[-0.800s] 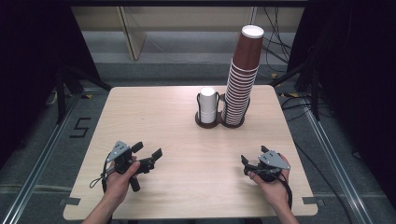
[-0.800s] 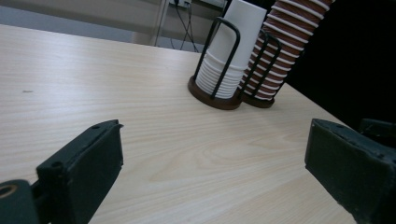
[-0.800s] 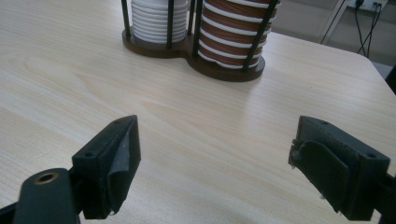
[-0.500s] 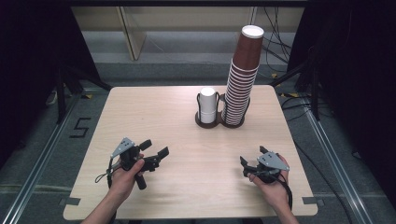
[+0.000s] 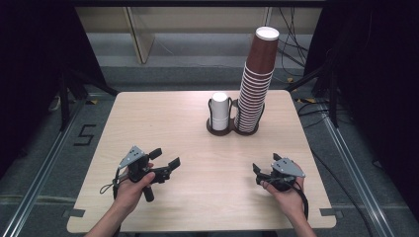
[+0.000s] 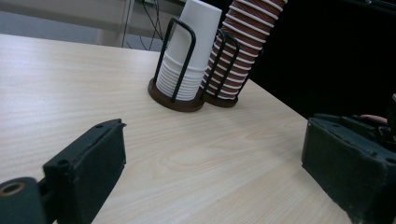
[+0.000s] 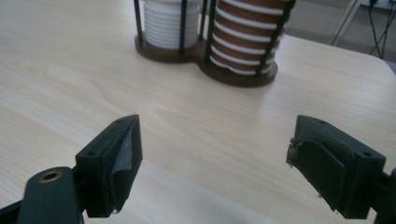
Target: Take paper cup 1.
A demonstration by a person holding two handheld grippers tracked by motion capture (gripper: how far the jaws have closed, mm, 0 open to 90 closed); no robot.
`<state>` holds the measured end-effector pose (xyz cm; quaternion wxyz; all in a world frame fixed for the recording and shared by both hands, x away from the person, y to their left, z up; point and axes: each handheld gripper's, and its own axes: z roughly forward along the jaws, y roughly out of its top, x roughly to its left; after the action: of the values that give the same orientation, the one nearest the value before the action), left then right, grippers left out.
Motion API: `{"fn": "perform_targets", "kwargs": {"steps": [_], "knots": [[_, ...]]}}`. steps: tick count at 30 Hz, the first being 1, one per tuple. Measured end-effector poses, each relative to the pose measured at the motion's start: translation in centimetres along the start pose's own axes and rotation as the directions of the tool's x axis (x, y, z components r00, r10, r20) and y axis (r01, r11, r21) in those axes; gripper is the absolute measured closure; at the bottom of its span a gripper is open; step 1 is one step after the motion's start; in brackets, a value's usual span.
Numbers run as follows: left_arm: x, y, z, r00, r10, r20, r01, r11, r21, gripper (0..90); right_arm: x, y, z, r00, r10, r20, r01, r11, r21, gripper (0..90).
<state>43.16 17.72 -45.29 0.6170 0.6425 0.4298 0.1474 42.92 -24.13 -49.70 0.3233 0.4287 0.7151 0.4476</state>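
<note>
Claws, left (image 5: 165, 159) and right (image 5: 266, 163), gape empty; two cup stacks, white (image 5: 220, 111) and brown (image 5: 256, 84), stand beyond

Pale matt wood-grain table (image 5: 197, 128); ribbed paper cups (image 6: 189, 60); black wire holder (image 6: 180, 95).

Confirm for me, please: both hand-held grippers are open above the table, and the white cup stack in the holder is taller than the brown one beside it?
Not quite. The white cup stack is the shorter one; the brown cup stack rises well above it, as the high view shows. The rest holds: the left hand-held gripper and right hand-held gripper are both open above the table.
</note>
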Motion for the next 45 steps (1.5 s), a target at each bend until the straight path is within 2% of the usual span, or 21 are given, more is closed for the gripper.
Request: {"fn": "perform_targets", "kwargs": {"steps": [5, 6, 8, 10, 11, 14, 15, 16, 17, 18, 23, 24, 25, 29, 30, 33, 34, 35, 37, 38, 45], "knots": [[-0.2, 1.7, 1.3, 0.998, 0.064, -0.002, -0.064, 0.9979, 0.003, 7.0, 0.1, 1.3, 0.2, 0.9999, -0.012, -0.007, 0.011, 0.999, -0.052, 18.6], [-0.4, 2.6, 2.3, 0.9952, 0.097, -0.011, -0.097, 0.9953, 0.004, 7.3, 0.2, 2.0, 0.7, 0.9996, -0.027, -0.009, 0.027, 0.997, -0.067, 19.1], [-0.6, 3.7, 4.0, 0.9893, 0.145, -0.019, -0.145, 0.9894, 0.014, 7.8, 0.7, 2.6, 1.2, 0.9995, 0.009, -0.03, -0.011, 0.998, -0.059, 19.7], [-0.8, 4.2, 4.8, 0.9861, 0.164, -0.022, -0.164, 0.9863, 0.015, 8.1, 0.9, 3.2, 1.8, 0.9982, 0.019, -0.057, -0.023, 0.998, -0.065, 20.3], [-1.1, 5.2, 6.4, 0.9804, 0.195, -0.024, -0.195, 0.9806, 0.017, 8.9, 1.4, 4.0, 2.9, 0.9979, -0.003, -0.064, -0.003, 0.997, -0.079, 21.5], [-1.6, 6.4, 8.9, 0.9727, 0.23, -0.029, -0.23, 0.973, 0.017, 12.0, 2.1, 5.0, 4.7, 0.9973, -0.028, -0.069, 0.021, 0.995, -0.099, 23.6], [-1.7, 6.7, 9.6, 0.9697, 0.242, -0.029, -0.242, 0.9701, 0.023, 13.5, 2.5, 5.3, 5.2, 0.9963, 0.0, -0.086, -0.007, 0.997, -0.081, 24.0], [-1.8, 6.9, 10.2, 0.9675, 0.251, -0.031, -0.25, 0.9677, 0.029, 14.0, 2.5, 5.6, 5.8, 0.9959, -0.022, -0.087, 0.015, 0.996, -0.085, 24.3], [-1.8, 6.9, 10.2, 0.9675, 0.251, -0.031, -0.25, 0.9677, 0.029, 14.0, 2.5, 5.8, 6.3, 0.9962, -0.022, -0.084, 0.014, 0.996, -0.092, 24.8], [-2.0, 7.4, 11.9, 0.9637, 0.264, -0.038, -0.263, 0.9639, 0.042, 14.2, 2.8, 6.1, 7.0, 0.9954, 0.003, -0.095, -0.01, 0.997, -0.076, 25.0], [-2.2, 8.2, 14.6, 0.9637, 0.262, -0.048, -0.26, 0.9641, 0.054, 15.6, 2.9, 7.1, 9.8, 0.994, -0.023, -0.107, 0.016, 0.998, -0.069, 28.5], [-2.2, 8.5, 16.0, 0.9597, 0.277, -0.049, -0.274, 0.96, 0.058, 16.5, 2.9, 7.2, 10.4, 0.9939, -0.023, -0.108, 0.015, 0.997, -0.071, 29.1], [-2.2, 8.6, 16.6, 0.9561, 0.289, -0.05, -0.286, 0.9566, 0.058, 17.4, 3.2, 7.3, 11.1, 0.9933, 0.019, -0.114, -0.025, 0.998, -0.051, 30.4], [-2.3, 9.0, 18.3, 0.9488, 0.312, -0.051, -0.308, 0.949, 0.067, 18.9, 2.9, 7.4, 12.8, 0.9937, 0.016, -0.111, -0.023, 0.998, -0.065, 32.5], [-2.2, 9.2, 19.1, 0.9449, 0.322, -0.059, -0.318, 0.9456, 0.069, 19.1, 3.1, 7.4, 13.8, 0.9908, 0.063, -0.12, -0.068, 0.997, -0.04, 33.5], [-2.1, 9.3, 19.8, 0.9425, 0.327, -0.067, -0.323, 0.9439, 0.07, 20.4, 3.3, 7.7, 14.7, 0.9938, 0.044, -0.102, -0.048, 0.998, -0.04, 33.7], [-1.9, 9.3, 20.5, 0.9359, 0.344, -0.078, -0.338, 0.938, 0.076, 21.0, 3.3, 7.8, 15.0, 0.9937, 0.045, -0.102, -0.049, 0.998, -0.033, 33.7], [-1.9, 9.3, 20.5, 0.9359, 0.344, -0.078, -0.338, 0.938, 0.076, 21.4, 3.3, 7.8, 15.0, 0.9937, 0.045, -0.102, -0.049, 0.998, -0.033, 33.7], [-1.6, 9.2, 21.3, 0.9296, 0.359, -0.081, -0.354, 0.9321, 0.078, 22.4, 3.7, 7.8, 15.8, 0.992, 0.084, -0.094, -0.086, 0.996, -0.015, 33.7], [-1.5, 9.2, 21.5, 0.9295, 0.36, -0.081, -0.354, 0.932, 0.079, 22.9, 3.5, 7.8, 16.0, 0.9942, 0.065, -0.085, -0.066, 0.998, -0.007, 33.8], [-1.1, 8.8, 22.6, 0.9261, 0.366, -0.091, -0.359, 0.9293, 0.087, 24.4, 3.8, 7.7, 17.2, 0.9939, 0.093, -0.059, -0.093, 0.996, 0.005, 34.2]]}}
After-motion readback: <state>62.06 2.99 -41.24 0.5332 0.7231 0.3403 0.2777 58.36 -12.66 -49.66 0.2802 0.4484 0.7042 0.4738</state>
